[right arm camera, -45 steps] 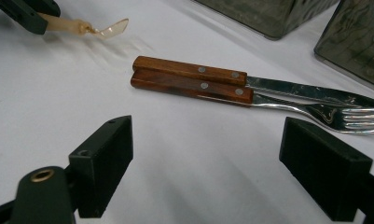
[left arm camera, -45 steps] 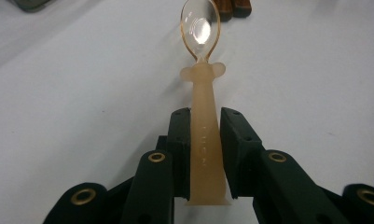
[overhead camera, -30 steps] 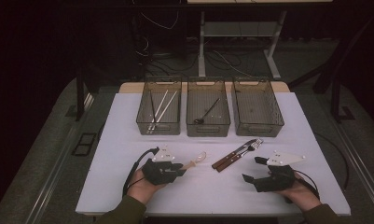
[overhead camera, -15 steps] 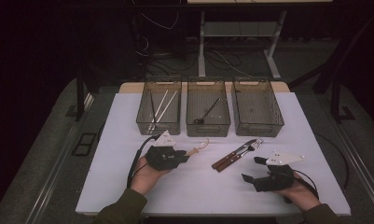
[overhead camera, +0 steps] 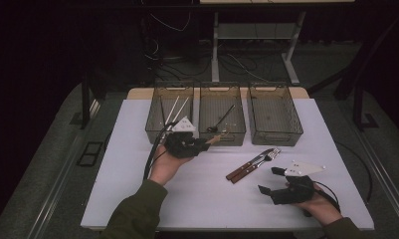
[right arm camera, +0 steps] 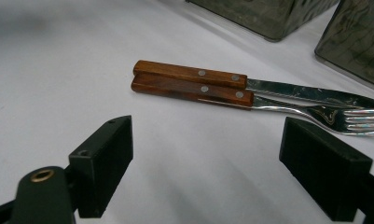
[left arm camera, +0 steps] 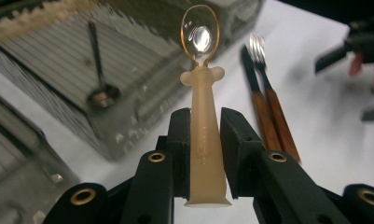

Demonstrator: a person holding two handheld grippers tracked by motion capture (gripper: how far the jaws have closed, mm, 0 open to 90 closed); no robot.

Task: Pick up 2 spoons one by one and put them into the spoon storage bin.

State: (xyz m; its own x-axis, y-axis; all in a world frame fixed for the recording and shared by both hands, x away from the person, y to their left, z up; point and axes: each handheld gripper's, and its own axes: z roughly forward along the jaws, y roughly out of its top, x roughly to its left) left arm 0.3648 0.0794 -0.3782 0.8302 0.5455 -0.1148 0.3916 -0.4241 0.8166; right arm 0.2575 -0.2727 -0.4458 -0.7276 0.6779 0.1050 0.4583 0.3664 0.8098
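While clamped, spoon [left arm camera: 203, 107] shows its gold-rimmed bowl close up.

Bare table [overhead camera: 137, 164] — bins [overhead camera: 222, 130] beyond

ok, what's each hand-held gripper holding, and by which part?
Left hand-held gripper clamps the cream plastic-handled spoon with gold-rimmed bowl by its handle, low down. Right hand-held gripper is open, holding nothing.
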